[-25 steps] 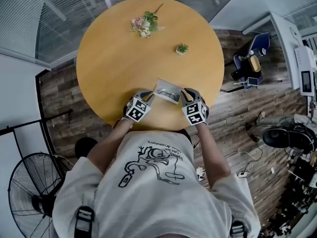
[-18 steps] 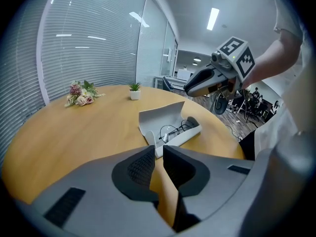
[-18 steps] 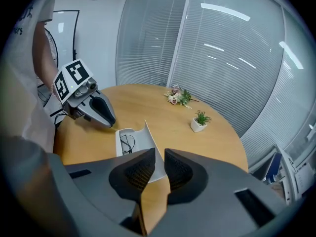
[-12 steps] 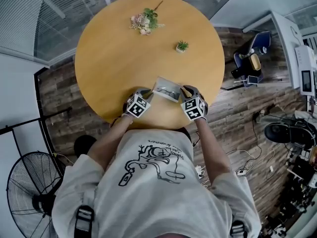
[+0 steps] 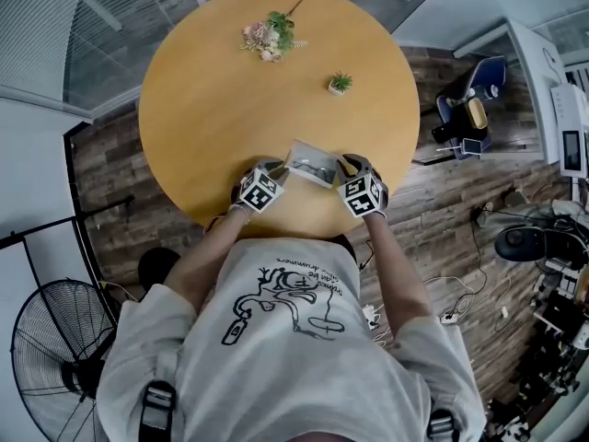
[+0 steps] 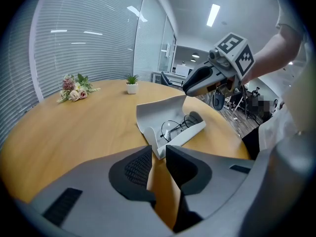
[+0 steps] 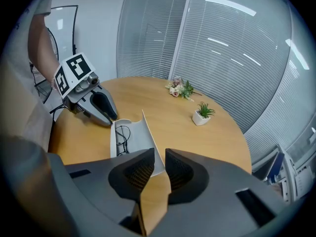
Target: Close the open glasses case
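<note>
A grey glasses case [image 5: 311,167] lies open near the front edge of the round wooden table [image 5: 230,90]. Its lid stands up and dark-rimmed glasses [image 6: 177,126] rest inside. My left gripper [image 5: 279,175] sits just off the case's left end. Its jaws are almost together with nothing between them [image 6: 159,154]. My right gripper [image 5: 342,168] is at the case's right end, next to the raised lid [image 7: 148,132]. Its jaws [image 7: 159,163] are likewise nearly closed and hold nothing. Each gripper shows in the other's view: right gripper [image 6: 197,83], left gripper [image 7: 101,110].
A small potted plant [image 5: 340,83] and a sprig of dried flowers [image 5: 270,37] lie on the far part of the table. The person stands at the table's near edge. A fan [image 5: 55,348] and office clutter [image 5: 552,247] stand on the floor around.
Both grippers have edged slightly forward toward the ends of the case. The case has not moved and its lid is still up.
</note>
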